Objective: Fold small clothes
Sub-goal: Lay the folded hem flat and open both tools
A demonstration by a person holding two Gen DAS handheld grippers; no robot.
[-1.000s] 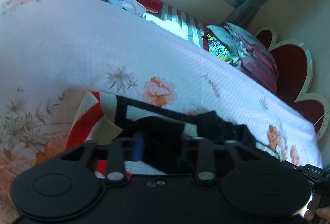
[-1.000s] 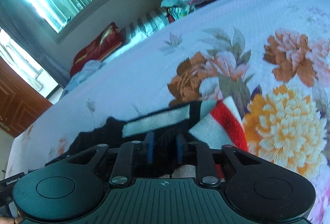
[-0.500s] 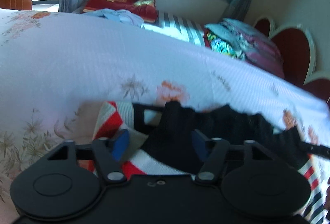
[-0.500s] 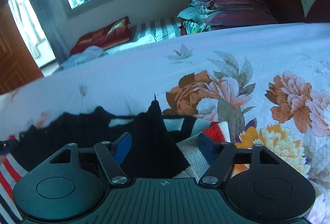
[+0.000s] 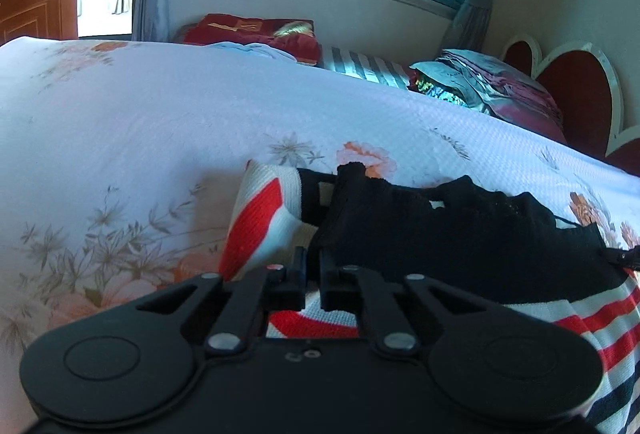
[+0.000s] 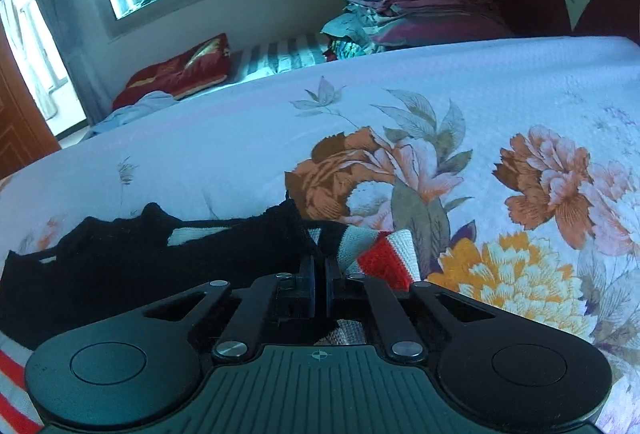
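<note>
A small knitted garment (image 5: 460,234), black with red, white and dark stripes, lies crumpled on the flowered bedspread (image 5: 160,122). My left gripper (image 5: 313,266) is at its left end, where a red-and-white striped fold meets the black part. Its jaws are closing tight on the black edge there. In the right wrist view the same garment (image 6: 140,254) stretches off to the left. My right gripper (image 6: 320,270) is at its right end, jaws closing together on the black fabric beside a red-and-white cuff (image 6: 384,258).
The bedspread (image 6: 500,94) stretches far ahead and to both sides. Beyond its far edge are a stack of folded bedding (image 5: 492,90), a red pillow (image 5: 256,28), a light blue cloth (image 5: 248,48) and a red scalloped headboard (image 5: 576,94).
Half a second ago both pairs of jaws stood apart around the black fabric; now both are pinched shut on it. Both views have rolled closer to level, and the left gripper slid along the garment.
</note>
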